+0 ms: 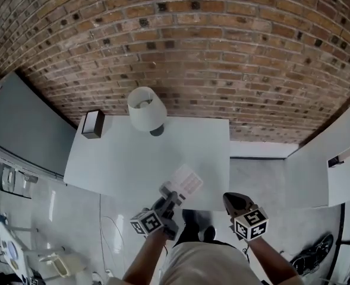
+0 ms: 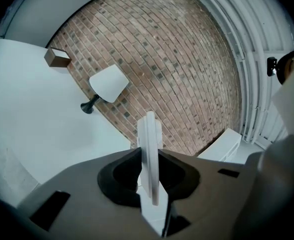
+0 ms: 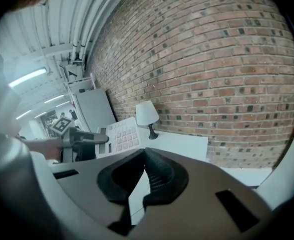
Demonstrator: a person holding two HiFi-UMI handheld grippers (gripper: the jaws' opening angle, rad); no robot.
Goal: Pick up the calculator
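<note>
Left gripper jaws narrow, clamped on white calculator; thin edge between pads, body sticking out toward 12 o'clock. Head view: calculator keys up, over near edge of white table, at 1 o'clock from left gripper. Right gripper jaws pressed together, nothing between; sits at 3 o'clock of left gripper, off table edge. White-shade lamp at 11 o'clock from calculator, far side of table. Brown box at 10 o'clock, far corner. Brick wall behind
</note>
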